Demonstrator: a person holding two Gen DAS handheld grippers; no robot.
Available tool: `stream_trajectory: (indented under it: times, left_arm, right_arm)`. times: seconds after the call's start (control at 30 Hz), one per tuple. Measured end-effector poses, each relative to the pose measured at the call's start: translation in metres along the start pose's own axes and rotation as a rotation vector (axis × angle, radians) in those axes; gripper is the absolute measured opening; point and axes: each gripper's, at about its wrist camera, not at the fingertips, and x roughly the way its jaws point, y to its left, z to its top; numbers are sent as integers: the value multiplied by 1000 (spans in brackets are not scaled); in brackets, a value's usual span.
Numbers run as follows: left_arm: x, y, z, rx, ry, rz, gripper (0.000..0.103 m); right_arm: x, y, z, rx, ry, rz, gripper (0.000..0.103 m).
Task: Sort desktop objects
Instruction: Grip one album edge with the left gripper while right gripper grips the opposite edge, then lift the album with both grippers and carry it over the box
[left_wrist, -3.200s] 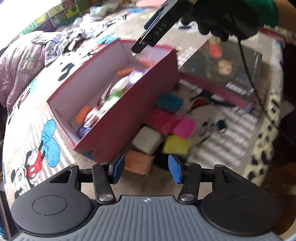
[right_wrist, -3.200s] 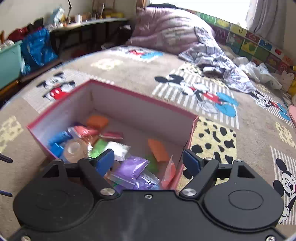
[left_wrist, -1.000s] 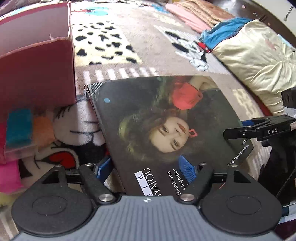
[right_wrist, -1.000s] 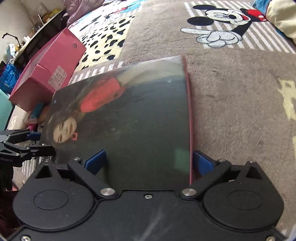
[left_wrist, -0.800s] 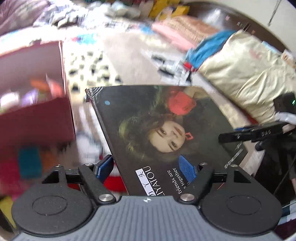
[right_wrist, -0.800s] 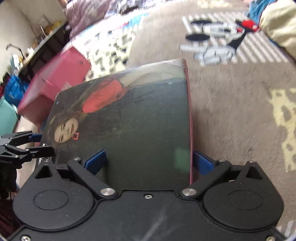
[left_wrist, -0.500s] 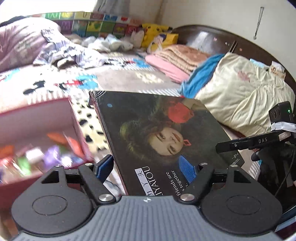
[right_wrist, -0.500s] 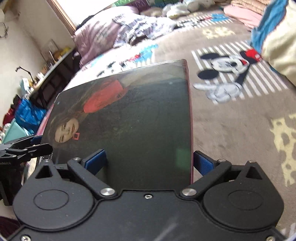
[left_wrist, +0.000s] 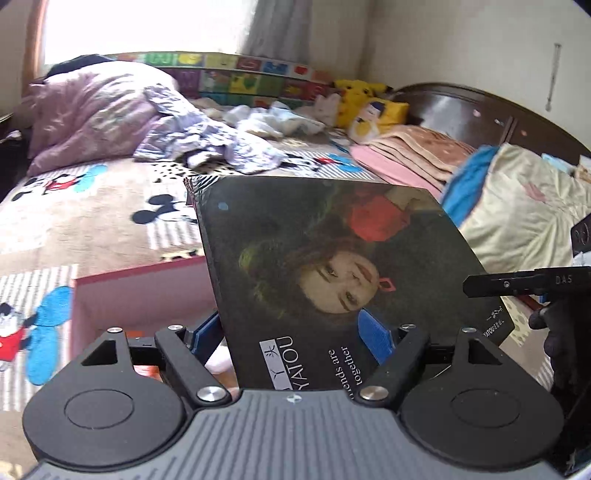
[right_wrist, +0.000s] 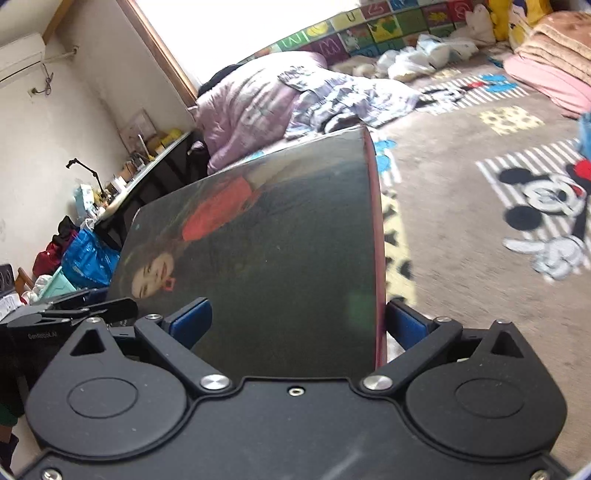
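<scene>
A large dark box lid (left_wrist: 332, 266) with a woman's portrait and "YATOU" lettering is lifted and tilted above the bed. My left gripper (left_wrist: 291, 330) is shut on its near edge, blue pads on either side. My right gripper (right_wrist: 295, 319) is shut on another edge of the same lid (right_wrist: 266, 243). Each gripper shows in the other's view, the right one (left_wrist: 517, 284) at the lid's right edge, the left one (right_wrist: 74, 306) at lower left. The pink box (left_wrist: 140, 291) sits below and behind the lid, its inside mostly hidden.
A Mickey Mouse blanket (left_wrist: 92, 206) covers the bed. A purple quilt (left_wrist: 92, 114) and crumpled clothes (left_wrist: 221, 144) lie at the back, folded pink blankets (left_wrist: 406, 147) and a cream pillow (left_wrist: 524, 206) on the right. A desk (right_wrist: 140, 177) stands left of the bed.
Both grippers have raised the portrait lid off the bed and tilted it up. The views swung from the blanket up to the room; the pink box now lies below the lid.
</scene>
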Motion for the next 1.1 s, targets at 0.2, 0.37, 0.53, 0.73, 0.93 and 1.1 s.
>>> stream_trajectory:
  times: [0.2, 0.37, 0.53, 0.73, 0.93, 1.1]
  left_arm:
    - [-3, 58, 0, -82, -8, 28, 79]
    - [0, 97, -5, -137, 12, 35, 80]
    - [2, 122, -17, -160, 44, 43, 80]
    - [4, 144, -33, -176, 74, 40, 80]
    - [11, 155, -33, -185, 71, 46, 81]
    - [21, 163, -33, -215, 64, 51, 82]
  right_arm:
    - [37, 44, -1, -40, -28, -2, 102]
    - [63, 68, -3, -48, -30, -6, 102]
    - [83, 78, -9, -39, 2, 11, 102]
    - [104, 95, -21, -98, 52, -15, 102]
    - [120, 103, -25, -126, 73, -49, 102]
    - [132, 108, -29, -176, 69, -89, 102]
